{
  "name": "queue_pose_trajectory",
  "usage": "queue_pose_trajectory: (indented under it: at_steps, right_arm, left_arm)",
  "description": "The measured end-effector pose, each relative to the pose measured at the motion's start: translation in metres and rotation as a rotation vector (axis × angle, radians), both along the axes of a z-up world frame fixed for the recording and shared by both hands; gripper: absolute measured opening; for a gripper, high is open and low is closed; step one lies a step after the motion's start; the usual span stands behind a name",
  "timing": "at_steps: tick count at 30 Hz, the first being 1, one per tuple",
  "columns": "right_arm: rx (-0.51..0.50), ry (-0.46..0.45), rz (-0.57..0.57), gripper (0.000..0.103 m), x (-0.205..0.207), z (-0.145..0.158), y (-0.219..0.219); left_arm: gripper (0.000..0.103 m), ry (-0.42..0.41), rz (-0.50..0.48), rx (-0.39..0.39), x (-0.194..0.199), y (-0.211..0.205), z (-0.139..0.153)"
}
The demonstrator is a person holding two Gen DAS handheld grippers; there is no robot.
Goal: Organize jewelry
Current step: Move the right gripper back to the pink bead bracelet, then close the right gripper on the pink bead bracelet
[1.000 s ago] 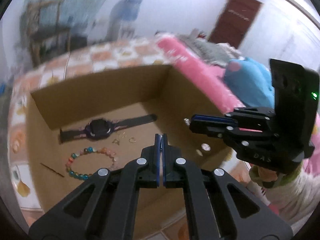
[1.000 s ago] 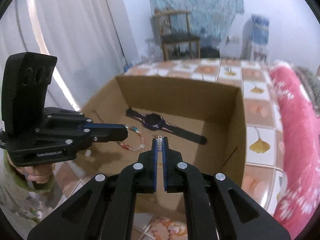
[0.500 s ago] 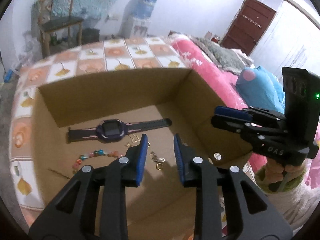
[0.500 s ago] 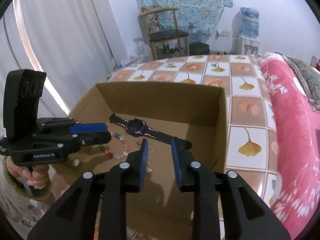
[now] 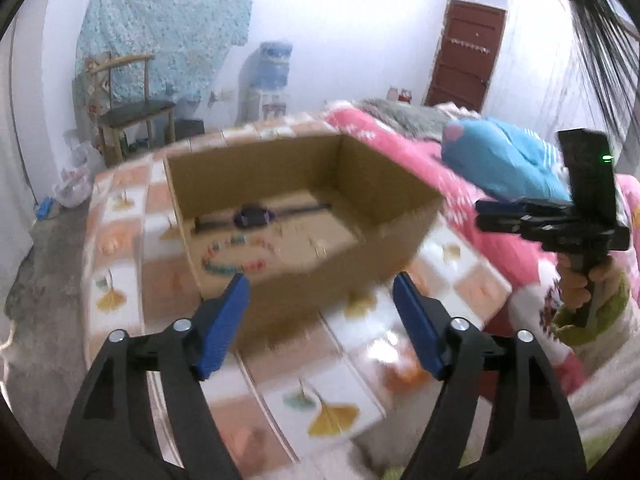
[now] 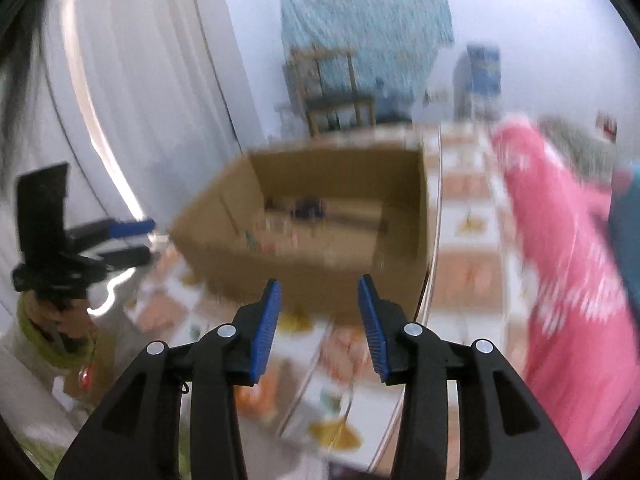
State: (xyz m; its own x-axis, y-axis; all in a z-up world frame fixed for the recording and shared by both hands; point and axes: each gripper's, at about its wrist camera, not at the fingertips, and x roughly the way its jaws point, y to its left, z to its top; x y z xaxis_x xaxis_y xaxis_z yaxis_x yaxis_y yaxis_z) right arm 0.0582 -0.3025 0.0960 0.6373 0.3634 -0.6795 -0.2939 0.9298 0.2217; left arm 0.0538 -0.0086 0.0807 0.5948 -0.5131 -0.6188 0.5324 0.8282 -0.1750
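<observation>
An open cardboard box [image 5: 400, 236] [image 6: 304, 280] stands on a tiled tabletop. Inside lie a dark wristwatch [image 5: 252, 216] [image 6: 306, 206], a coloured bead bracelet [image 5: 236, 254] and small gold pieces [image 5: 316, 244], all blurred. My left gripper [image 5: 320, 280] hangs in front of the box, its jaws opening wide with nothing between them. My right gripper [image 6: 318, 284] is also in front of the box, jaws opening and empty. Each gripper shows in the other's view, the right gripper [image 5: 480, 212] at the right and the left gripper [image 6: 148, 240] at the left, each held by a hand.
The tabletop [image 5: 336, 400] has white and orange tiles with leaf prints. A pink blanket [image 5: 480, 216] and a blue cushion [image 5: 504, 160] lie to the right. A wooden chair [image 5: 128, 112] and a water dispenser [image 5: 268, 76] stand at the back wall.
Both grippers have pulled back out of the box toward me and opened from shut. The small gold pieces now lie on the box floor. The views are blurred with motion.
</observation>
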Motion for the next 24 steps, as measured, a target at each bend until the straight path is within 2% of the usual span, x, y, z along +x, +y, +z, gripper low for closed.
queue_pose_trajectory:
  at_steps: [2,4,9,14,18,19,24]
  right_arm:
    - [0.036,0.112,-0.015,0.04,0.002,-0.032,0.003]
    - [0.049,0.172,-0.015,0.04,0.007,-0.053,0.008]
    - [-0.033,0.241,-0.018,0.039,0.027,-0.086,0.021]
    - [-0.092,0.248,0.014,0.039,0.035,-0.093,0.031]
    - [-0.125,0.254,0.021,0.033,0.041,-0.1,0.036]
    - [-0.132,0.257,0.02,0.033,0.042,-0.102,0.037]
    - [-0.151,0.247,0.019,0.023,0.042,-0.103,0.04]
  left_arm:
    - [0.072,0.03,-0.002,0.009,-0.006,-0.004,-0.015]
    - [0.072,0.06,0.017,0.053,-0.007,-0.014,-0.034]
    - [0.072,0.056,0.051,0.175,-0.004,-0.037,-0.069]
    - [0.071,0.05,0.036,0.224,0.001,-0.051,-0.089]
    - [0.063,0.075,0.006,0.208,0.006,-0.057,-0.098]
    - [0.057,0.086,0.003,0.207,0.009,-0.058,-0.101]
    - [0.041,0.13,-0.017,0.203,0.016,-0.061,-0.108]
